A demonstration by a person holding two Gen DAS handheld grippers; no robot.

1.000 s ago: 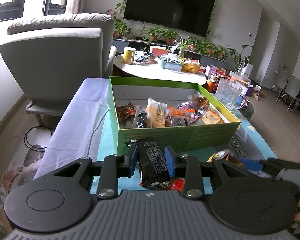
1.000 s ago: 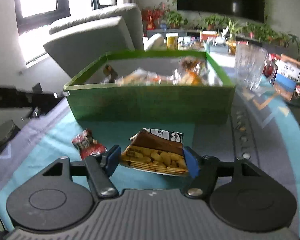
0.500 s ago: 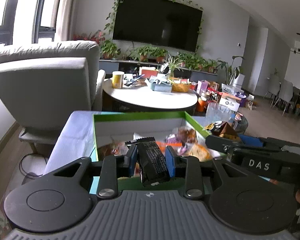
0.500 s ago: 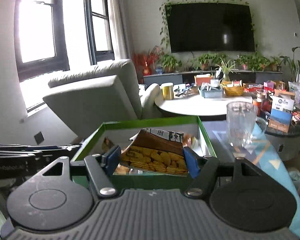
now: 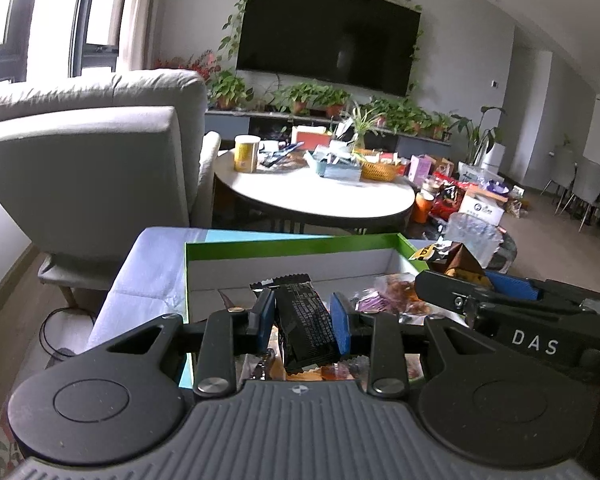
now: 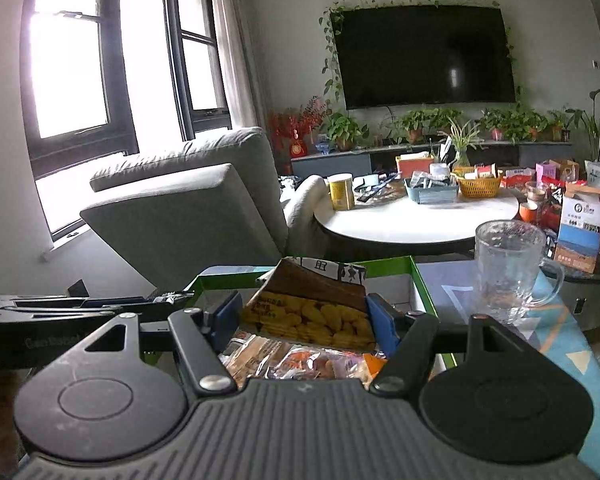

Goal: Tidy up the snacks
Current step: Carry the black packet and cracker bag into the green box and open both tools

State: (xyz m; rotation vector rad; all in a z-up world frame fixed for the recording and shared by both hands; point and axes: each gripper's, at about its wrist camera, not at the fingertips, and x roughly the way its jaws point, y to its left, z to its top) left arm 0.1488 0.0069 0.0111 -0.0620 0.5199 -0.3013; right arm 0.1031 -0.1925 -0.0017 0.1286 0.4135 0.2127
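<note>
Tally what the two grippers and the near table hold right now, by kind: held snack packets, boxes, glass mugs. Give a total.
Held snack packets: 2, the black bar wrapper in the left gripper and the brown chip bag in the right gripper
Boxes: 1, the green box
Glass mugs: 1, the clear mug
Total: 4

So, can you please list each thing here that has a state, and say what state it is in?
left gripper: shut on the black snack bar, above the box
right gripper: shut on the brown cracker packet, above the box
green box: open, snacks inside
glass mug: upright, looks empty
TV: off
</note>
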